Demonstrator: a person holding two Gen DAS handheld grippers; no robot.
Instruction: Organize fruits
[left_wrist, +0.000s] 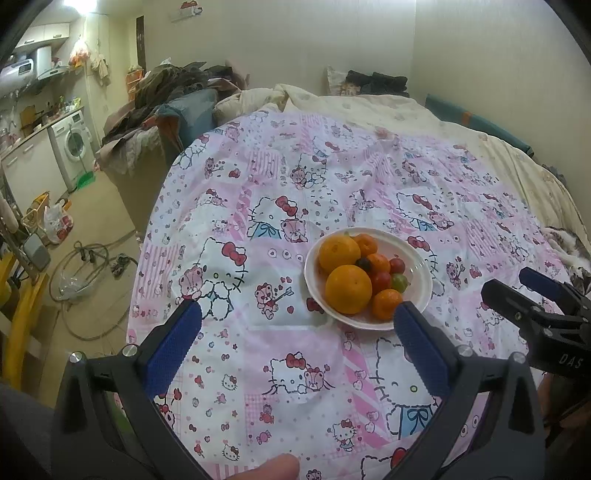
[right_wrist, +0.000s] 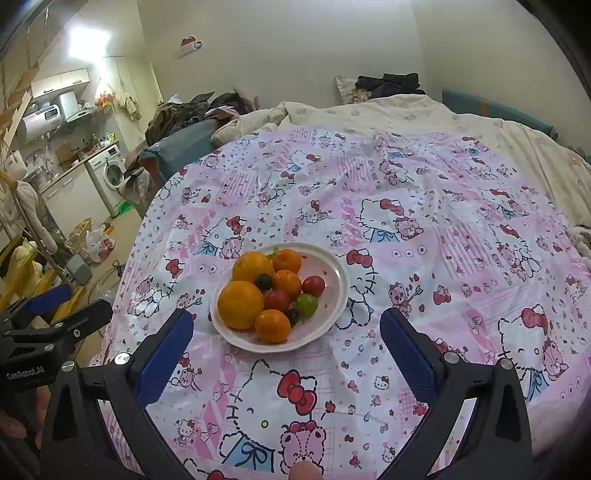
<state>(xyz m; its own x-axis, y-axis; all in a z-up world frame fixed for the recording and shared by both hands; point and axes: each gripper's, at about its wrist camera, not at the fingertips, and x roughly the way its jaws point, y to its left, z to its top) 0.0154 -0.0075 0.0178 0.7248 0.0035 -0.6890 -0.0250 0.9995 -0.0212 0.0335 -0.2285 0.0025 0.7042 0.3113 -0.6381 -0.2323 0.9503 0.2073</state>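
Fingertips of a person poke in at the bottom edge, mostly cut off. Left gripper and right gripper both hover with jaws spread wide, empty, over the pink cartoon-print cover. Beyond them sits the white plate of oranges, tangerines and small tomatoes; two dark fruits lie half hidden. Farther back, the bed's cream quilt.
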